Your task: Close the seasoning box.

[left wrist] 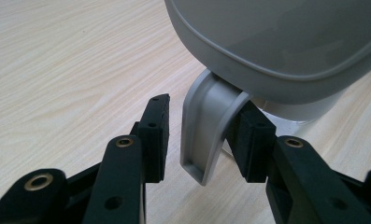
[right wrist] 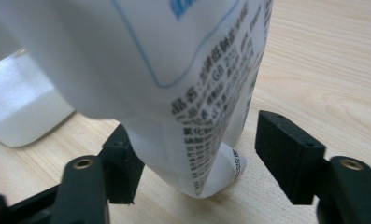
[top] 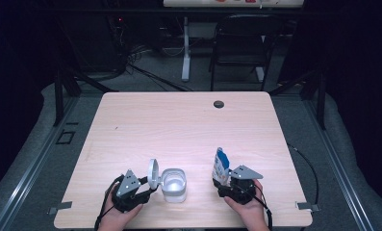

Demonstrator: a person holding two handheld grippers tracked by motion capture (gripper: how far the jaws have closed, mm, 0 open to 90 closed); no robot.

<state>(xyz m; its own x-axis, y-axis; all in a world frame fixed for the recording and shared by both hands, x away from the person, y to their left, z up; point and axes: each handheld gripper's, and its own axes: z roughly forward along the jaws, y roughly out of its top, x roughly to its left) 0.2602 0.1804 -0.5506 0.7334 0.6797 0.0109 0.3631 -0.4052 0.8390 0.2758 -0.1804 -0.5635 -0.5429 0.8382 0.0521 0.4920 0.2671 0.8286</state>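
Note:
A translucent white container stands near the table's front edge, its round grey lid flipped up on its left side. My left gripper is beside that lid. In the left gripper view its jaws straddle the lid's grey hinge strap: the right pad touches it and the left pad stands clear. A white and blue printed pouch stands upright to the right. My right gripper has the pouch's lower end between open jaws, with a gap at the right pad.
The pale wooden table has a dark cable hole at the back right. A black chair and a desk leg stand on the floor beyond. The container shows left of the pouch in the right gripper view.

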